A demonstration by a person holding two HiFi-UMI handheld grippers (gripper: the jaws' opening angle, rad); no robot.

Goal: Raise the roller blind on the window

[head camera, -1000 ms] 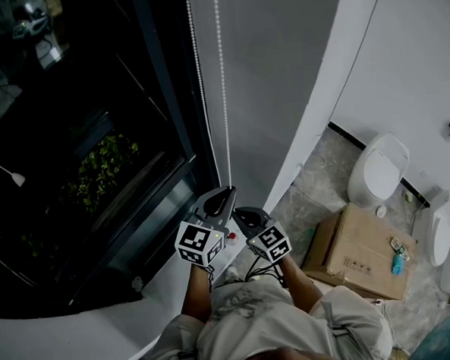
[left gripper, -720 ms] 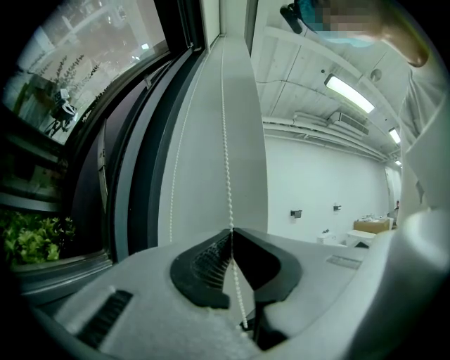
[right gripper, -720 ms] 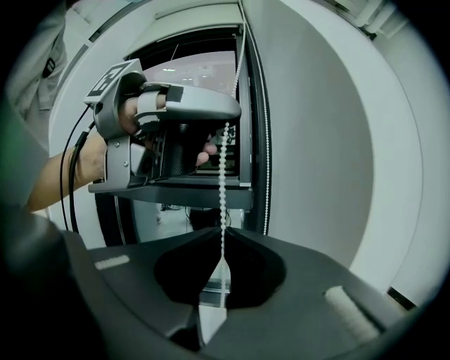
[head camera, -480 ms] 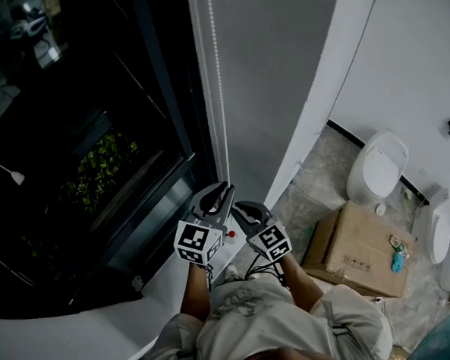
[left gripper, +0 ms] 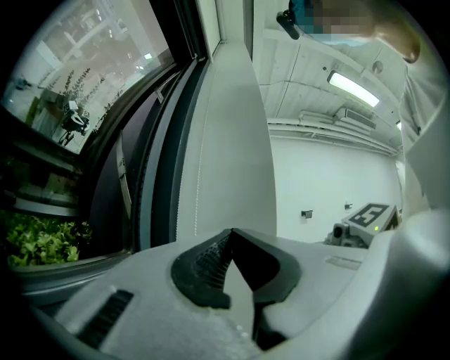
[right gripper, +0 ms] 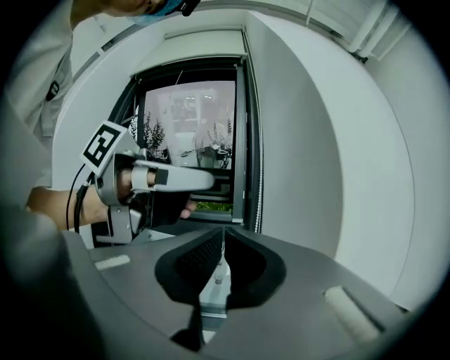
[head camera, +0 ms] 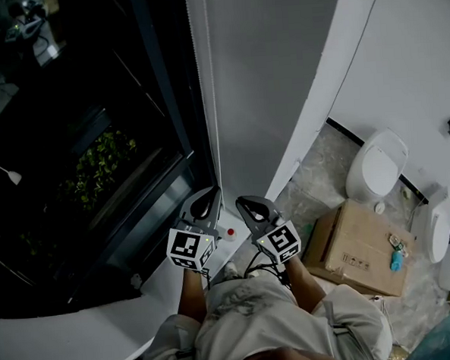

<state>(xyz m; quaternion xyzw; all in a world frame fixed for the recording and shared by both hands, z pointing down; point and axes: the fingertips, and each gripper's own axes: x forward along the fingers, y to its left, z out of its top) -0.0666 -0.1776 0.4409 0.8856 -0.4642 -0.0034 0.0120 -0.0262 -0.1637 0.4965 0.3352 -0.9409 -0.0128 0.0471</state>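
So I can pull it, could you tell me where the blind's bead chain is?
In the head view the bead chain hangs between the dark window frame and the grey wall, reaching down to the left claw.

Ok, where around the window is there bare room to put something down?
The white sill is bare left of the left gripper, along the window frame. A floor strip lies open between the curved wall and the cardboard box. Crowded: under the bead chain, where the right gripper sits beside the left.
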